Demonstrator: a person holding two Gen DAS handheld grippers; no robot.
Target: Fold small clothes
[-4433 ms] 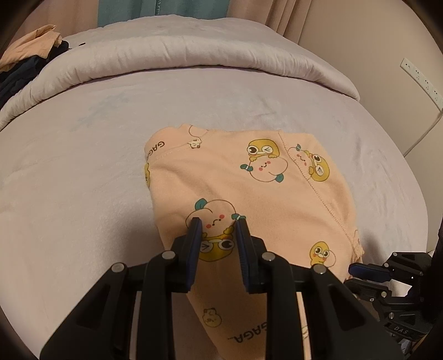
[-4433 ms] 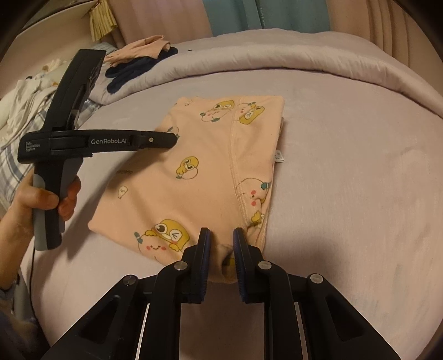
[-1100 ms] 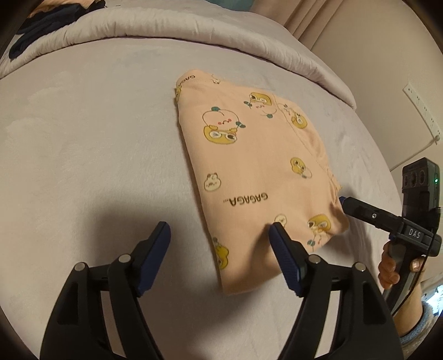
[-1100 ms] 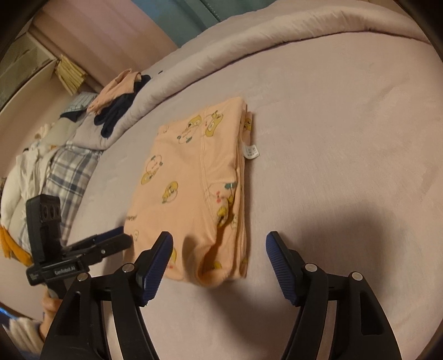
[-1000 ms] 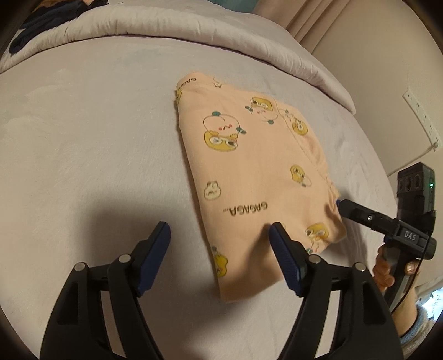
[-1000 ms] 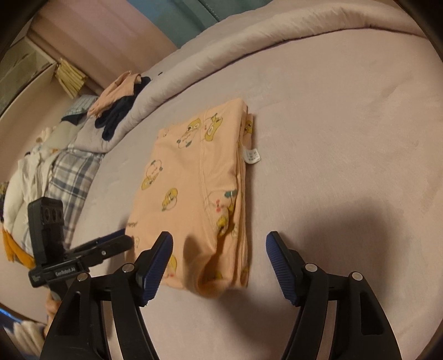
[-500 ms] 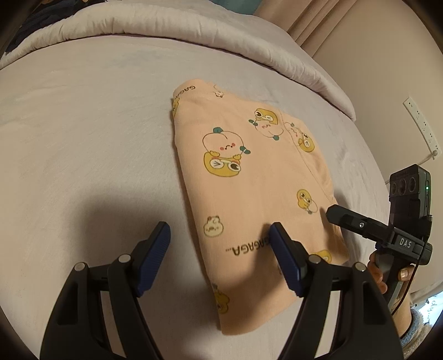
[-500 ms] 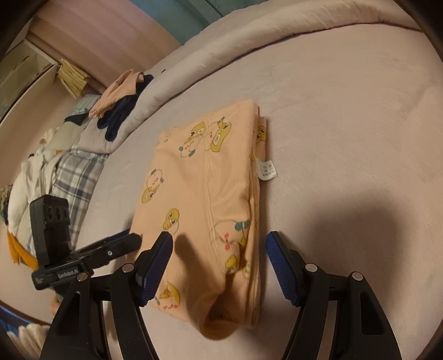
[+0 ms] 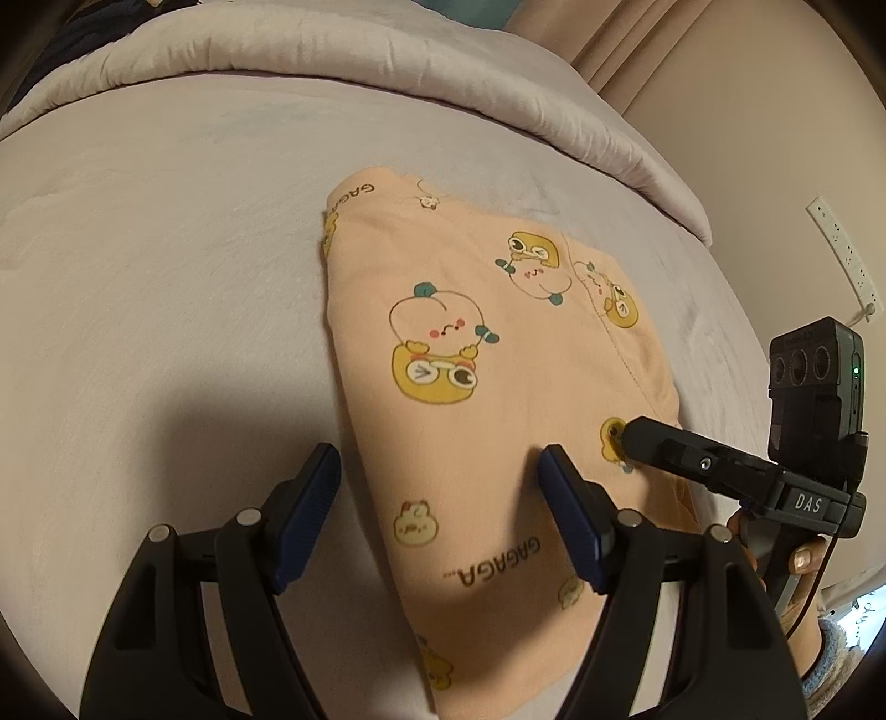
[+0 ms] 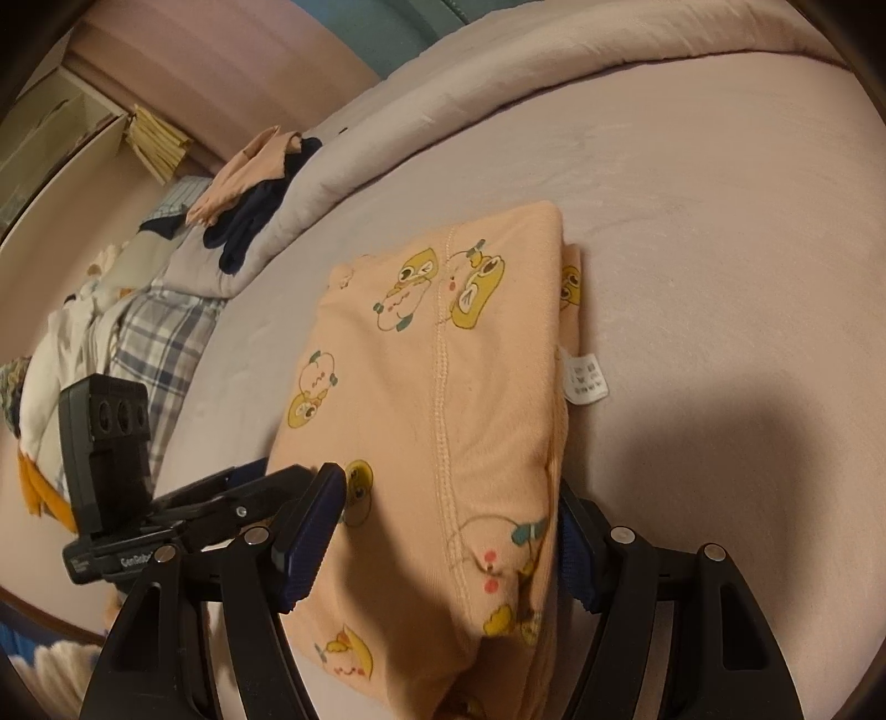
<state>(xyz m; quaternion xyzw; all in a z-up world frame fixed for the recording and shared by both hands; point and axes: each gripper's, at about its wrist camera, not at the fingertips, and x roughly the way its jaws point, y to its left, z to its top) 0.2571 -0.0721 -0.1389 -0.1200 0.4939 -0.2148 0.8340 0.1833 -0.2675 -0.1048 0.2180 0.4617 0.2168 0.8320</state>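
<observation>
A folded peach garment (image 9: 470, 332) printed with yellow cartoon ducks lies flat on the grey bed sheet (image 9: 166, 277). My left gripper (image 9: 437, 459) is open over the garment's near left edge, one pad over the sheet and one over the cloth. My right gripper (image 10: 448, 487) is also open. The garment's (image 10: 443, 343) near right end sits between its fingers, and the fabric hides part of the right pad. A white care label (image 10: 587, 379) sticks out of the right side. Each wrist view shows the other gripper low beside the cloth.
A rolled grey duvet (image 9: 332, 50) runs across the far side of the bed. Loose clothes (image 10: 249, 183) and a plaid cloth (image 10: 149, 332) are piled at the far left. A power strip (image 9: 841, 249) hangs on the right wall. A person's hand (image 9: 797, 554) holds the right gripper's handle.
Both grippers, shut on the cloth in the oldest frames, stand open since a second ago. They have crept forward, so the garment's near end now lies between the jaws.
</observation>
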